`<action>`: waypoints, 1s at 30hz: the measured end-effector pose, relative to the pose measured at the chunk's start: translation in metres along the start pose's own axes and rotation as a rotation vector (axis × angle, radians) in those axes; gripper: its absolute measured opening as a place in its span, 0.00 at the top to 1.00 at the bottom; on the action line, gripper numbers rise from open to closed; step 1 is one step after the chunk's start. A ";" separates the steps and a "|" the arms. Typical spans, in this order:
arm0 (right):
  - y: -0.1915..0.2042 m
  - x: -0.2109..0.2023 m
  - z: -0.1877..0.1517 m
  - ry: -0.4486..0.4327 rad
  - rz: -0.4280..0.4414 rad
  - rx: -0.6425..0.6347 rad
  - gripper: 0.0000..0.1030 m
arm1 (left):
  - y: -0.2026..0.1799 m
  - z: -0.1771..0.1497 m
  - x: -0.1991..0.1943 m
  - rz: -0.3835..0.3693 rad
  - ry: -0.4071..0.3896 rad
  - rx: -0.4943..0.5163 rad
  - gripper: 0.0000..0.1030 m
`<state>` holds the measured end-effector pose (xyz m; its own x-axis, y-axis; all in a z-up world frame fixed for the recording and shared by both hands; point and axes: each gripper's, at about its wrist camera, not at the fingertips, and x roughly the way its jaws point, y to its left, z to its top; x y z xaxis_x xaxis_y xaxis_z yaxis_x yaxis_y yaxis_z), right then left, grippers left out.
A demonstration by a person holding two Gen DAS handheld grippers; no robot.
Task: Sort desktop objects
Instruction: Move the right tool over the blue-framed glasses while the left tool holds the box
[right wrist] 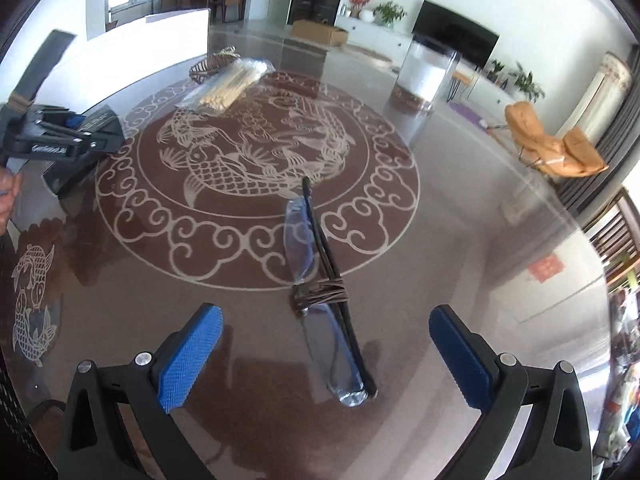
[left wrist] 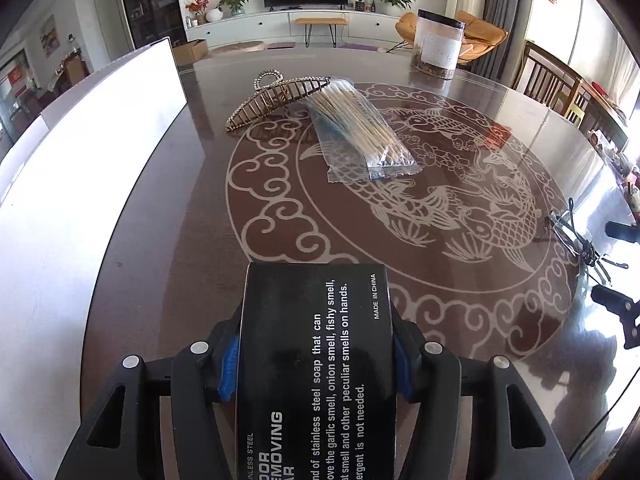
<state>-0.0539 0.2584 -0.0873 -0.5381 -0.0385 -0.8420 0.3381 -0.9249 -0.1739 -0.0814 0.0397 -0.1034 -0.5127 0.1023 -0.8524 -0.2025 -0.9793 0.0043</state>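
One big round tabletop (left wrist: 560, 128) carries everything here, glossy brown with pale fish and cloud scrolls under the glass. Along its left edge stands a white bin (left wrist: 92, 152), and the left gripper (left wrist: 316, 364) sits near that side with its blue pads clamped on both flanks of a black box (left wrist: 316, 340) printed with white lettering; in the right wrist view that box (right wrist: 102, 120) shows lifted close to the bin. Far across, near the far edge, stands a clear jar (left wrist: 438, 46) with a white label, a dark lid and dark bits at its bottom. Toward the middle, a clear bag of wooden sticks (left wrist: 360, 132) lies flat, its far end touching a gold hair claw (left wrist: 276, 96) on the bin side. Closer to the near right edge lie folded glasses (right wrist: 320, 280), wrapped round with a brown cord (right wrist: 322, 298). Right gripper (right wrist: 326, 344) hangs over them, jaws wide apart, blue pads (right wrist: 190, 356) either side of the glasses and not touching them.
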 end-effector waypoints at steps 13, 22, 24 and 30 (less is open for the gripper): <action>0.052 0.002 0.020 -0.008 0.125 0.244 0.60 | -0.003 -0.005 -0.003 0.006 0.001 -0.002 0.43; 0.096 0.019 0.040 -0.054 0.060 0.209 0.21 | 0.007 -0.010 0.000 0.044 0.030 -0.067 0.14; 0.093 0.021 0.038 -0.056 0.050 0.219 0.13 | 0.009 -0.011 0.004 0.053 0.047 -0.079 0.00; 0.087 0.025 0.036 -0.055 0.030 0.250 0.00 | 0.009 -0.011 0.004 0.049 0.043 -0.083 0.00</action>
<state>-0.0653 0.1633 -0.1053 -0.5740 -0.0819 -0.8148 0.1573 -0.9875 -0.0116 -0.0758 0.0291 -0.1128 -0.4835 0.0478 -0.8740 -0.1074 -0.9942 0.0051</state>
